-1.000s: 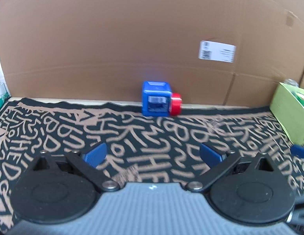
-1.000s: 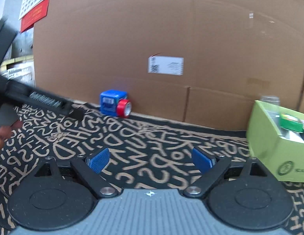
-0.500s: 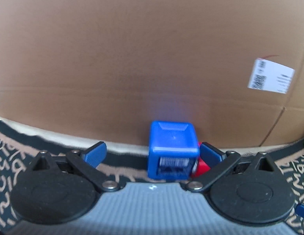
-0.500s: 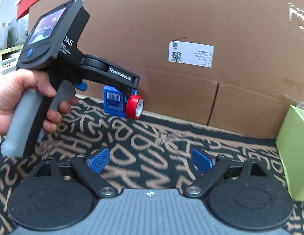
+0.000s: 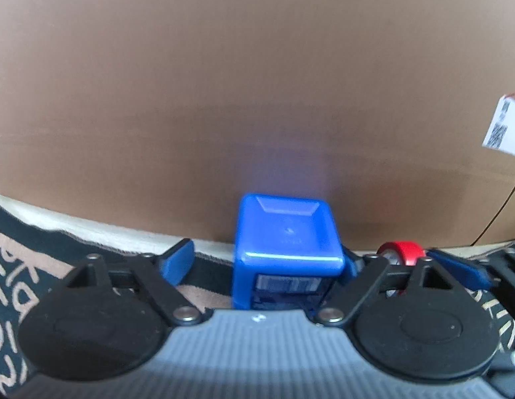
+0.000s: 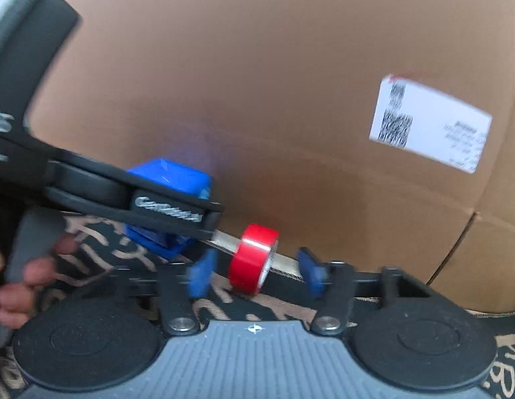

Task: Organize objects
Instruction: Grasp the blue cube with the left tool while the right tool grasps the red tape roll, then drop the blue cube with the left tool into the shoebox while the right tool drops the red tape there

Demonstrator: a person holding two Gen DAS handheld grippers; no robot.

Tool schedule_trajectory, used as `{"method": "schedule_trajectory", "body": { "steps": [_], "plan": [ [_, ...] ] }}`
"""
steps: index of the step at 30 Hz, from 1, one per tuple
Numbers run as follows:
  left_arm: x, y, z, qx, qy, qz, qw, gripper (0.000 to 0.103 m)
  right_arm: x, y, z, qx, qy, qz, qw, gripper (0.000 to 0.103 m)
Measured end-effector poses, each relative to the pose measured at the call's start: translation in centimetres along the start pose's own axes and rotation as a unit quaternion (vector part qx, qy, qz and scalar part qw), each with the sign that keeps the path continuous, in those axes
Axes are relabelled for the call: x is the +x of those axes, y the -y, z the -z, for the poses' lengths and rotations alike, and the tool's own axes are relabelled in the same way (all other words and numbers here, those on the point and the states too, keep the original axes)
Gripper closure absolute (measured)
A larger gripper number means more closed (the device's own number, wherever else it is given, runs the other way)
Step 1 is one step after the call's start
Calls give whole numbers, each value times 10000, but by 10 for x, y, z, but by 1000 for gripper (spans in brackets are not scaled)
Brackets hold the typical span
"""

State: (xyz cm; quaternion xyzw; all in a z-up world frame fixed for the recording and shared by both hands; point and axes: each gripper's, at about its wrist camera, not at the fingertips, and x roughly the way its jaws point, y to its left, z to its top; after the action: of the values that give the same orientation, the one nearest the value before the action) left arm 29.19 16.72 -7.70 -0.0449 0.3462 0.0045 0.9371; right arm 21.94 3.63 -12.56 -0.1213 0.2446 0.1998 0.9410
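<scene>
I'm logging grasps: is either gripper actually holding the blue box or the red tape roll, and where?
Nothing is gripped yet. The left gripper straddles the blue box, the right gripper the red tape roll; both jaws have just been closing.

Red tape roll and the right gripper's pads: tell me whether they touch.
Apart. The right wrist view shows the red tape roll between the right gripper's closing pads, with mat visible in the gaps on both sides.

Even, dim indoor light, fisheye-bowed edges with dark corners, motion blur throughout the right-wrist view.
</scene>
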Motion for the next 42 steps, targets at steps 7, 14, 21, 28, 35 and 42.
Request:
{"method": "schedule_trajectory", "body": {
  "steps": [7, 14, 21, 28, 35, 42],
  "plan": [
    [-8, 11, 12, 284, -102, 118, 9995, 48, -26, 26, 15, 423, 63, -72, 9991, 82],
    [-45, 47, 37, 687, -253, 456, 9963, 48, -86, 49, 47, 801, 187, -201, 9964, 82],
    [-94, 106, 62, 1038, -553, 1185, 9860, 48, -158, 83, 81, 1128, 403, -77, 9928, 82],
    [-133, 185, 59, 1593, -329, 1867, 9689, 48, -224, 129, 117, 1481, 678, 381, 9859, 82],
    [-157, 271, 51, 1937, -55, 2491, 9489, 48, -272, 191, 131, 1731, 1224, 1078, 9713, 82],
    [-168, 349, 28, 1933, 226, 3018, 9333, 48, -292, 273, 133, 1812, 1490, 2135, 9484, 82]
  ]
}}
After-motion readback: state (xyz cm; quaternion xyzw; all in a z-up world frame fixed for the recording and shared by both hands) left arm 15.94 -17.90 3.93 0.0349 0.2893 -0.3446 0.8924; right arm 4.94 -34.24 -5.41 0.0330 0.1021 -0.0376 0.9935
